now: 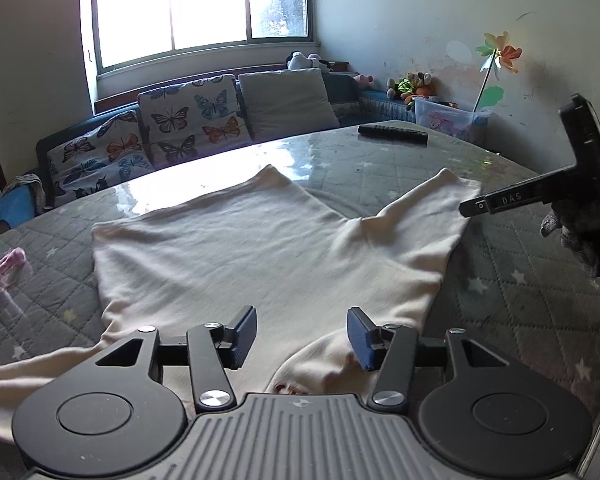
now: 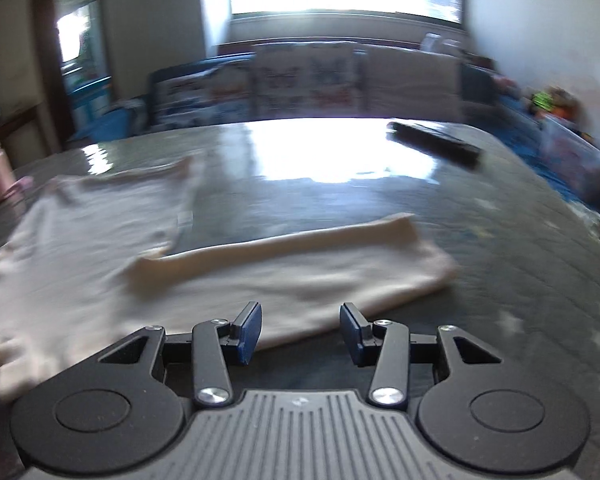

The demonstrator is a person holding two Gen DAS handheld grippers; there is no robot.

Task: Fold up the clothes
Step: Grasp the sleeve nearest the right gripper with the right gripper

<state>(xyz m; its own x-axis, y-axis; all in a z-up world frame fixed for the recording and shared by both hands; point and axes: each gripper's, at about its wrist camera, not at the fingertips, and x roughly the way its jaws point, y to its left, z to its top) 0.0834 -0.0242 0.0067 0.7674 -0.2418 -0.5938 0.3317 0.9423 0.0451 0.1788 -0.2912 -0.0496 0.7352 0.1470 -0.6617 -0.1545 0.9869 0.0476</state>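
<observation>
Your left gripper [image 1: 302, 334] and right gripper [image 2: 300, 330] — both jaws apart, holding nothing — hover over a cream shirt [image 1: 240, 252] spread on the quilted table [image 1: 520, 280].

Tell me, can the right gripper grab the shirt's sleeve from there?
Probably yes: the right gripper is open, right above the cream long-sleeved shirt's sleeve, with nothing in between.

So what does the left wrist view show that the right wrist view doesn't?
Only the left wrist view shows the right claw from outside, near the shirt's sleeve, plus the pinwheel and stuffed toys. Only the right wrist view shows a doorway at left. Both show the cream shirt spread flat, the black remote, and open claws holding nothing.
</observation>
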